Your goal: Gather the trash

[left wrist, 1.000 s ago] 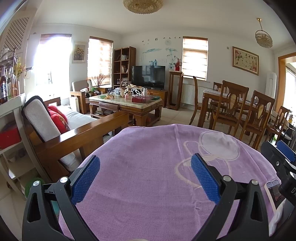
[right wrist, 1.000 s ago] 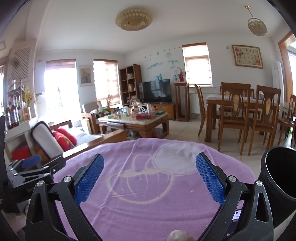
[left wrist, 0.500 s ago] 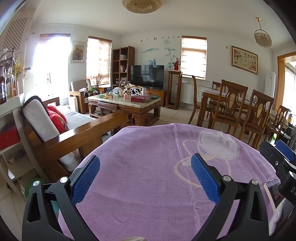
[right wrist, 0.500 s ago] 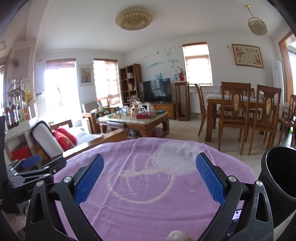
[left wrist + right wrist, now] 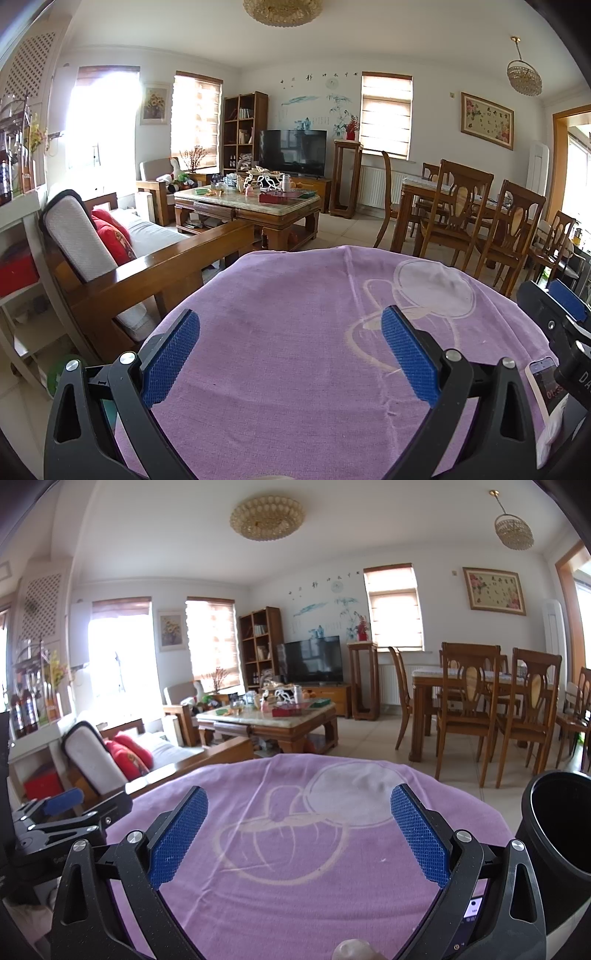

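My left gripper hangs open over a round table under a purple cloth, nothing between its blue pads. My right gripper is open too, above the same cloth. A small pale crumpled lump lies at the bottom edge of the right wrist view, just below the right gripper. A black bin stands at the table's right side, its mouth open. White crumpled paper lies at the table's right edge in the left wrist view. Each gripper shows at the edge of the other's view.
A phone lies on the cloth near the right edge. A wooden sofa with red cushions stands to the left. Beyond are a cluttered coffee table, a TV and a dining table with chairs.
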Demonstrator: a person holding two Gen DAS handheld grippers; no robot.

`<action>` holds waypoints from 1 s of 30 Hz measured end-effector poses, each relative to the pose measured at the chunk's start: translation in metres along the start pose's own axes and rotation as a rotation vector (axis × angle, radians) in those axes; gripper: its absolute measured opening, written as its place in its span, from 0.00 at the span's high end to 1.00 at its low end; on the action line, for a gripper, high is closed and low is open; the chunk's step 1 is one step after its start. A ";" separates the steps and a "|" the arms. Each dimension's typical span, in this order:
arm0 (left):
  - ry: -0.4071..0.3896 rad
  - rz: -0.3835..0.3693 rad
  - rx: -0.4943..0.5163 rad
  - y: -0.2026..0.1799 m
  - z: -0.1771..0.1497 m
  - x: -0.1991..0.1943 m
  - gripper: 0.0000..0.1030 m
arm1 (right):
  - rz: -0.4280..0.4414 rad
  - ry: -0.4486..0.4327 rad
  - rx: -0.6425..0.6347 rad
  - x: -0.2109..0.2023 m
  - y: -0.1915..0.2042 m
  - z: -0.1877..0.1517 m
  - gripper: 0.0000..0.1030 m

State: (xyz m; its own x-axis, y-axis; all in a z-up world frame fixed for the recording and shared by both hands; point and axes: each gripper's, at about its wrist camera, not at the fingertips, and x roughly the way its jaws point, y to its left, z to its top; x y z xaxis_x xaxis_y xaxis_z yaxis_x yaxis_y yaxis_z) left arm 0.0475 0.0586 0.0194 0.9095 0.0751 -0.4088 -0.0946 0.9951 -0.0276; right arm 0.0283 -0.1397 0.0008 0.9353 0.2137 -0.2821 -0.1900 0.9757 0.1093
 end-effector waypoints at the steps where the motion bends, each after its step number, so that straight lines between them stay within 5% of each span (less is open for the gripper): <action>1: 0.000 0.000 0.000 0.000 0.000 0.000 0.05 | 0.000 0.000 0.000 0.000 0.000 0.000 0.05; 30: -0.001 0.004 0.000 -0.002 -0.002 -0.001 0.05 | -0.003 0.003 0.003 -0.001 0.000 0.001 0.05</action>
State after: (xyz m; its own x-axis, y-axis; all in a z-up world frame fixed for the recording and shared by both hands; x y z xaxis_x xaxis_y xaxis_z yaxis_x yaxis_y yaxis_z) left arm 0.0459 0.0566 0.0183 0.9096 0.0791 -0.4078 -0.0982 0.9948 -0.0261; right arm 0.0273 -0.1404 0.0017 0.9350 0.2107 -0.2852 -0.1861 0.9762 0.1111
